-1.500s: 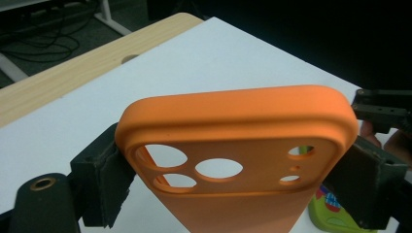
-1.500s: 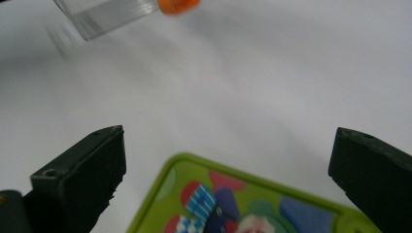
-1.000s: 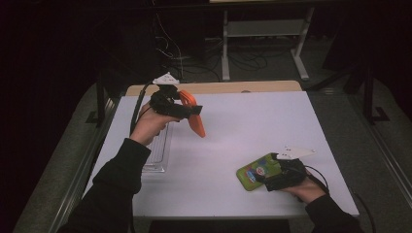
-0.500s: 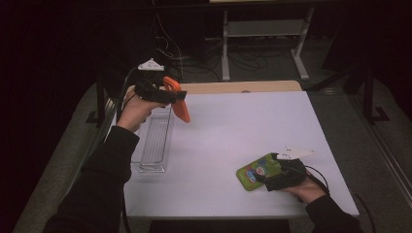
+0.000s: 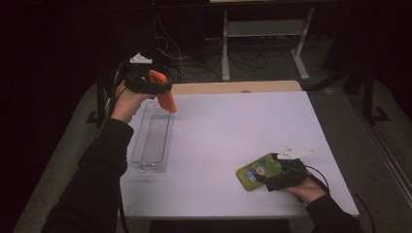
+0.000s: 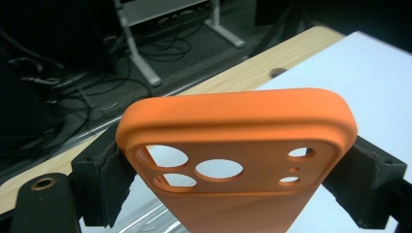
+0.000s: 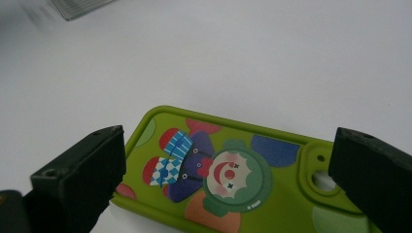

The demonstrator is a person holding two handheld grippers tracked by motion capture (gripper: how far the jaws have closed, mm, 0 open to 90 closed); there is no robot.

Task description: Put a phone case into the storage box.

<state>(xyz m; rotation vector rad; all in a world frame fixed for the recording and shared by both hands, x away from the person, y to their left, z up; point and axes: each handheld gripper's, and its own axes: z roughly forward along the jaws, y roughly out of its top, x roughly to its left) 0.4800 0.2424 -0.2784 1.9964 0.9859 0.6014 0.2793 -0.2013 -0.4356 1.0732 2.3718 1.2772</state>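
Observation:
My left gripper (image 5: 160,92) is shut on an orange phone case (image 5: 165,97), held in the air above the far end of a clear plastic tray (image 5: 151,141) at the table's left. In the left gripper view the orange case (image 6: 238,160) sits clamped between both jaws, camera holes facing me. A green phone case with a clown picture (image 5: 255,171) lies flat near the table's front right. My right gripper (image 5: 272,174) stands open over it, and the green case (image 7: 233,179) lies between and below its spread jaws.
The white table top (image 5: 233,131) has a wooden strip (image 5: 233,87) along its far edge. Behind the table stand a metal frame (image 5: 262,34) and loose cables on the dark floor. A corner of the clear tray (image 7: 77,7) lies farther off.
My left gripper has carried the orange case left and away from me, from over the table's middle-left to above the tray's far end. The right gripper has stayed over the green case.

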